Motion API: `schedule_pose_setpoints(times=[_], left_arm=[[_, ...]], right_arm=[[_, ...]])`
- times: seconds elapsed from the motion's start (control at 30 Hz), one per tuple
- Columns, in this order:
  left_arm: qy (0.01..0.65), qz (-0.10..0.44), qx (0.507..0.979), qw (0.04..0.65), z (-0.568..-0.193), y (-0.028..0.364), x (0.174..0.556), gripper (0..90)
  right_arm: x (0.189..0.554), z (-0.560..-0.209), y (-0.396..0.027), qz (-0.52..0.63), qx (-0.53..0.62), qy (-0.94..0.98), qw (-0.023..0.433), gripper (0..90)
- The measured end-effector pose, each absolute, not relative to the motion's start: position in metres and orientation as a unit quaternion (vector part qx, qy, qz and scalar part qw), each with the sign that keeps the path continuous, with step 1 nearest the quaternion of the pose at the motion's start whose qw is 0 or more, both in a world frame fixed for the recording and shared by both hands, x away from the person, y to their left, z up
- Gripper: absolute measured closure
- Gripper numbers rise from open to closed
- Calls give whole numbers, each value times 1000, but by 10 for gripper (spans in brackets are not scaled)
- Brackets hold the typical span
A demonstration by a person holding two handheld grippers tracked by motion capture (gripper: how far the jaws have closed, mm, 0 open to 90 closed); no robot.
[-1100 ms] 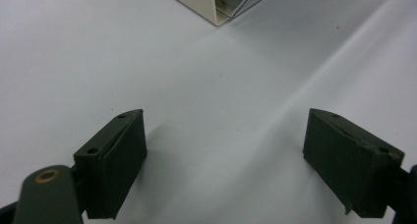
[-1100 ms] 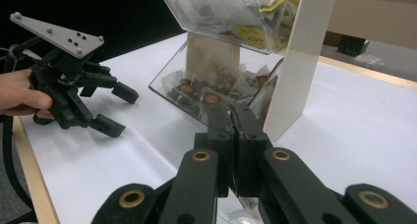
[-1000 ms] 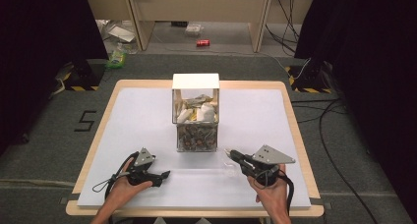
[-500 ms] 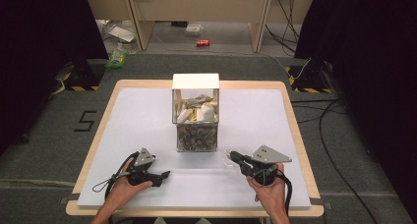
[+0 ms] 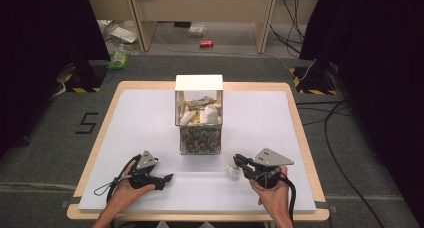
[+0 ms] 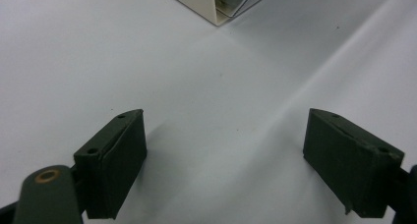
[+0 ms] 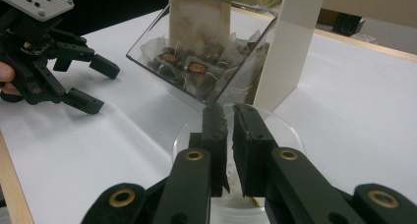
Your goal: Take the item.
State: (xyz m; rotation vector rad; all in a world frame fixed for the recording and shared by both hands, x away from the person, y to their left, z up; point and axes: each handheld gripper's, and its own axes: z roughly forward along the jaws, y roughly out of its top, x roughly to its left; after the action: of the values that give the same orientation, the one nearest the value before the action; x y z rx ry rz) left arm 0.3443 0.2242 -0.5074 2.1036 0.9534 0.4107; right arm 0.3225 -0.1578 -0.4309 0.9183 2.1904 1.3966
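White table (image 5: 150, 118) — hand-held grippers low.

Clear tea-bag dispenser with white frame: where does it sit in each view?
High view: clear tea-bag dispenser with white frame, table centre.
Left gripper view: its corner, top edge.
Right gripper view: top centre, beyond the jaws.
Shared landmark: white table cover.

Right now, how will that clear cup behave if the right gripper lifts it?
Probably light: the cup is thin clear plastic and looks nearly empty. Its wall may flex where the right gripper pinches the rim, so it could tilt or slip.
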Motion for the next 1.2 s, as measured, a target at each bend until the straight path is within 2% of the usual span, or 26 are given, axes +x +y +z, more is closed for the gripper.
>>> schedule_pose_setpoints(times=[0.37, 0.63, 0.67, 0.7, 0.73, 1.03, 1.2], left_arm=[[375, 161, 827, 388, -507, 224, 344, 155], [375, 161, 827, 388, -507, 224, 344, 155], [375, 161, 827, 388, -507, 224, 344, 155], [375, 161, 827, 388, -507, 224, 344, 155], [375, 161, 827, 388, -507, 224, 344, 156], [375, 161, 826, 388, -507, 224, 344, 156], [375, 161, 827, 388, -507, 224, 344, 155]], right_arm=[[322, -426, -163, 500, 335, 772, 204, 756], [324, -425, -168, 496, 359, 763, 206, 569], [325, -425, -170, 495, 368, 759, 208, 506], [325, -425, -170, 495, 368, 759, 208, 506], [326, -426, -172, 493, 375, 758, 204, 456], [326, -425, -184, 496, 397, 743, 209, 329], [325, -425, -189, 497, 407, 738, 208, 307]])
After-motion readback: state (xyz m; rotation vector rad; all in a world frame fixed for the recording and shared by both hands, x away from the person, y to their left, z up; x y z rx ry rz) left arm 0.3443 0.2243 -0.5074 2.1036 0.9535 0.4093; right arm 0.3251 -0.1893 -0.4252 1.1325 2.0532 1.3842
